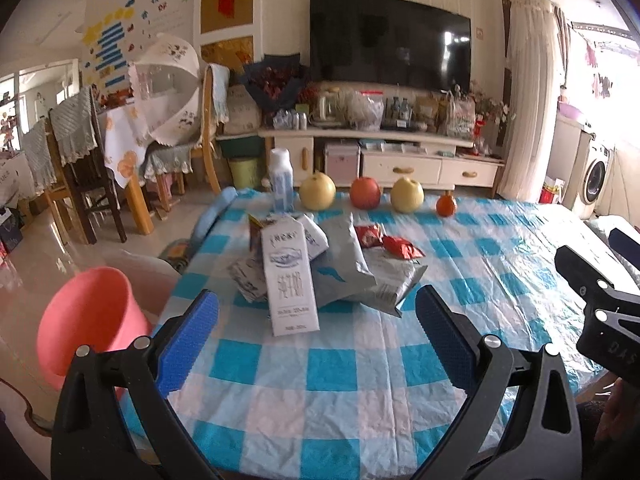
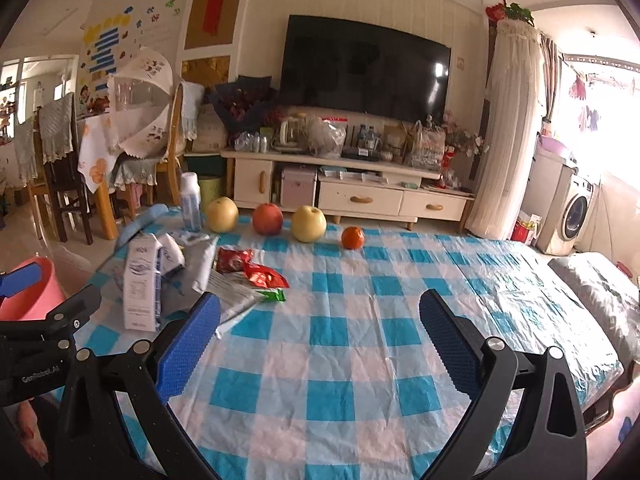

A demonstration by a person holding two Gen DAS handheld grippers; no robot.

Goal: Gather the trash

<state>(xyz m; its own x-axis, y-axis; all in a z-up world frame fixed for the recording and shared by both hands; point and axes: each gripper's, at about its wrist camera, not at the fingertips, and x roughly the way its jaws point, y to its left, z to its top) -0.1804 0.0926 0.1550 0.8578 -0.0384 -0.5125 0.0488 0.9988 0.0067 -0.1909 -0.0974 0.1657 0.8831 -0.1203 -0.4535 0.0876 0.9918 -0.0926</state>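
On the checked cloth (image 1: 360, 360), crumpled wrappers (image 1: 402, 247) and a milk carton (image 1: 290, 280); both jaws agape, empty.

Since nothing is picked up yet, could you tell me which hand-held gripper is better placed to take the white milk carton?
Left hand-held gripper: open, white milk carton straight ahead, pink plastic bin beside it.

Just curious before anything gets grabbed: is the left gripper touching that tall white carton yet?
Apart. In the left wrist view the left gripper is open, and checked tablecloth shows between each blue pad and the white carton.
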